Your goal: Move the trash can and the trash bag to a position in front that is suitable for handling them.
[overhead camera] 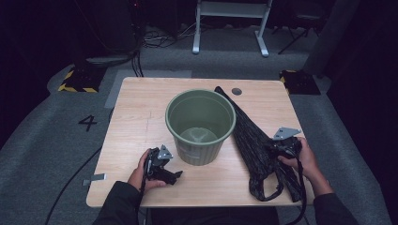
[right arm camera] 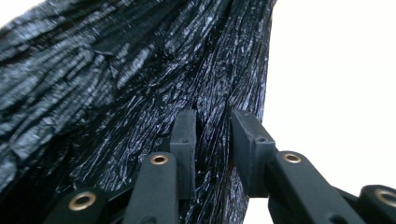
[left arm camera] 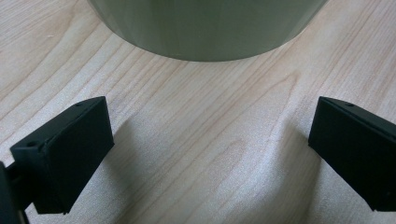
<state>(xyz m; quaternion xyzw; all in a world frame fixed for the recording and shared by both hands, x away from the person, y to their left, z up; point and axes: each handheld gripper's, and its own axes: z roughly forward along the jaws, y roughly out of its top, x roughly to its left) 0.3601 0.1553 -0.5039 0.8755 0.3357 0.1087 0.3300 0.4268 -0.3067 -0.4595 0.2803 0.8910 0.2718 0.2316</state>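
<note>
While spread wide on the surface [overhead camera: 136, 108] beside the green bin [overhead camera: 201, 125], left tool [overhead camera: 162, 169] waits; right tool [right arm camera: 212, 140], right of the bin, narrowed around a fold of the black bag [overhead camera: 256, 140], apparently to lift it.

a recording lab or test studio, looking dim and bare.

a lone wooden table [overhead camera: 141, 117] is standing on grey carpet [overhead camera: 42, 154], with cables [overhead camera: 155, 37] trailing across it, hazard-striped blocks [overhead camera: 77, 79] flanking it, a floor number [overhead camera: 88, 123] marking the spot, and a white frame [overhead camera: 232, 23] standing behind.
</note>
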